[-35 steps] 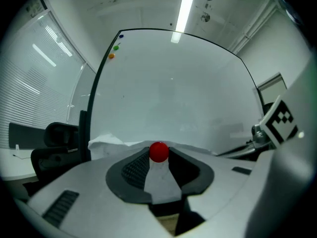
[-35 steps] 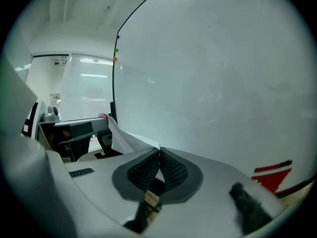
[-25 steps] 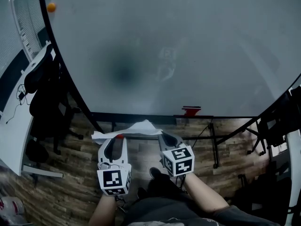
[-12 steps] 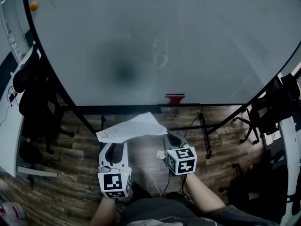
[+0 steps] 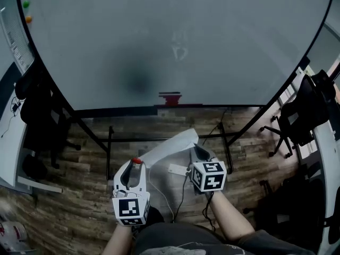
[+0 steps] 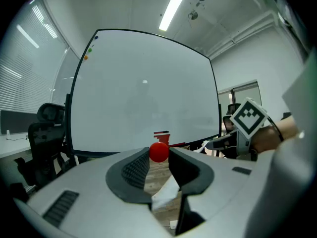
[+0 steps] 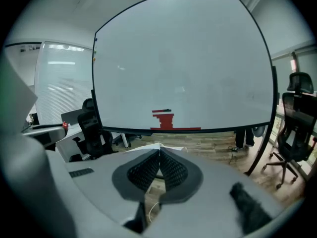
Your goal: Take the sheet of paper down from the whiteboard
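The view is looking down over a person's two forearms, each hand holding a gripper low in the frame. A large whiteboard [image 5: 175,41] is filling the upper half, standing on a dark frame over a wooden floor [image 5: 95,142].

The sheet of paper [image 5: 169,151] is hanging clear of the board, in the lower middle of the frame, well below the board's bottom edge. It is stretching as a curled white strip from the right gripper [image 5: 195,146] down and to the left, ending just beside the tip of the left gripper [image 5: 135,164].

In the right gripper view, that gripper's [image 7: 159,151] jaws are pressing together at their tips, pinching the edge of the paper [image 7: 154,147].

In the left gripper view, the left gripper's [image 6: 159,155] jaws are standing partly apart and clamping a small red ball magnet [image 6: 159,151] between their tips. A scrap of white paper is showing below, between the jaws.

A red block [image 5: 170,98] is sitting on the board's bottom ledge. A green dot [image 5: 25,4] and an orange dot [image 5: 28,19] are sticking to the board's upper left corner. Black office chairs are standing at the left edge [image 5: 37,116] and right edge [image 5: 303,110]
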`<state>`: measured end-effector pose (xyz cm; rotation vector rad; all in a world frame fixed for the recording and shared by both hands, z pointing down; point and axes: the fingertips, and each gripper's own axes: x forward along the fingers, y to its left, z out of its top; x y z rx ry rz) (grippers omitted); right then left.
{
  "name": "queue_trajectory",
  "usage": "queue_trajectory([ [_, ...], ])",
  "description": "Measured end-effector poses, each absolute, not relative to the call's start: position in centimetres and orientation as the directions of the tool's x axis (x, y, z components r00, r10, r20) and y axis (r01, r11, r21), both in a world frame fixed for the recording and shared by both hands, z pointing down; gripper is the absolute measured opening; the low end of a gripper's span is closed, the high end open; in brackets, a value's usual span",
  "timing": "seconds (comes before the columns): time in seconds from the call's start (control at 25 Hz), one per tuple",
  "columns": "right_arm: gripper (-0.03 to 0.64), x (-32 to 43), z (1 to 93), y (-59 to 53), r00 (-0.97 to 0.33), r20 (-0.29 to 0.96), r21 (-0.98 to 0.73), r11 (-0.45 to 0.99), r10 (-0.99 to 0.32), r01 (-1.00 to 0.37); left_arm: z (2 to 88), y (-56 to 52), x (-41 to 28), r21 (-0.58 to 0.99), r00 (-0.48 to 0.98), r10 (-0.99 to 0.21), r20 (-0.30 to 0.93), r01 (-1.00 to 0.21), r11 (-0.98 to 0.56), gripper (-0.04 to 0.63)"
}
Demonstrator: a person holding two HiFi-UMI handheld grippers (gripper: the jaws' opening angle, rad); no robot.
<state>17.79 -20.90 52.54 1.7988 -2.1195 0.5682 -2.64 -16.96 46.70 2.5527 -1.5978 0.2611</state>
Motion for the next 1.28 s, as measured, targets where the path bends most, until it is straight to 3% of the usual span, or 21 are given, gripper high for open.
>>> queue_trajectory([
  [0.64, 0.021, 24.3, 52.0, -3.4, -0.319, 0.401, -0.124, 0.294, -0.859, -0.948, 46.7, -0.1, 7.8, -0.019, 0.405, -0.894, 0.191, -0.909, -0.416, 0.126],
  [1.28, 0.021, 25.0, 50.9, 3.6, -0.351, 0.375, -0.093, 0.342, -0.858, -0.935, 45.7, 7.2, 8.8, -0.030, 0.380, -0.910, 0.163, -0.920, -0.390, 0.126],
])
